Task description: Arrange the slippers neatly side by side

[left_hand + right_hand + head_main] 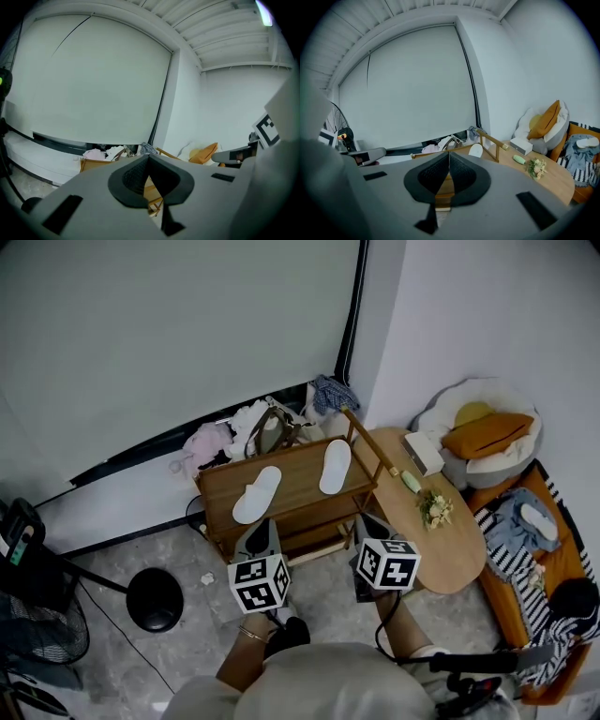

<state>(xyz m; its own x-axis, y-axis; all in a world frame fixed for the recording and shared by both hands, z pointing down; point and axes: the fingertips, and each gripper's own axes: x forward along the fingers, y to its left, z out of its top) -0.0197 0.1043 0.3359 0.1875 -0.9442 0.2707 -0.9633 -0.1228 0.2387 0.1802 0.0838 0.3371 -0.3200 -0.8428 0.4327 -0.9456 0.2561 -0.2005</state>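
Note:
Two white slippers lie soles-up on the top board of a low wooden shelf [217,482]. The left slipper [257,494] is angled and sits apart from the right slipper [335,466], which lies nearer the far right corner. My left gripper [262,523] hovers just in front of the shelf below the left slipper, jaws shut and empty [148,157]. My right gripper [367,518] hangs by the shelf's front right corner, also shut on nothing [449,154]. In the right gripper view one slipper [476,150] shows past the jaws.
An oval wooden table [450,554] right of the shelf carries a white box [424,452], a green item [411,482] and dried flowers [435,509]. Clothes [211,442] are piled behind the shelf. A black round fan base [155,599] stands on the floor at left.

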